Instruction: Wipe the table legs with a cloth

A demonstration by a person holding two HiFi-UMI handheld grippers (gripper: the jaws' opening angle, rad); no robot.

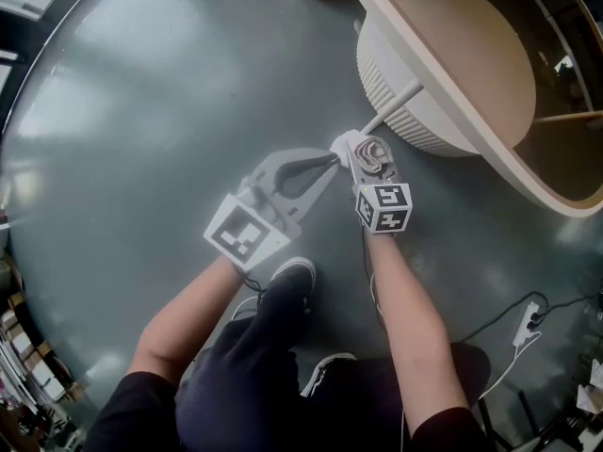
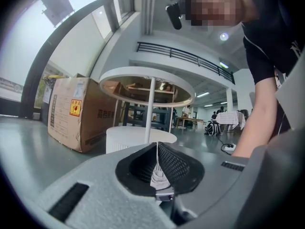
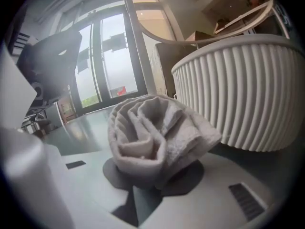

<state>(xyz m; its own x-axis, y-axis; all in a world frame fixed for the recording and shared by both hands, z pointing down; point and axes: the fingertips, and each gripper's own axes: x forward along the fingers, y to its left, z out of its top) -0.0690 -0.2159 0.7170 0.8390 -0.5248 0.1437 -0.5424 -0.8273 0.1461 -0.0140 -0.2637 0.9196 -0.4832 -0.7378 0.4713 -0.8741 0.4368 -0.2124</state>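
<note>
Knee (image 1: 254, 365) foremost; beyond it, right tool (image 1: 369, 158) clamped on a bunched cloth (image 3: 157, 137), left tool (image 1: 331, 161) pinching its corner, both just short of the white table leg (image 1: 396, 104); likely hazard: loose bundle unrolling or slipping free under rubbing pressure.

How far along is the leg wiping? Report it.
Done: the cloth is picked up, bunched in the right gripper, and the left gripper pinches its edge. In hand: the cloth is held close to the leg. Left: the wiping itself, as no contact shows.
</note>
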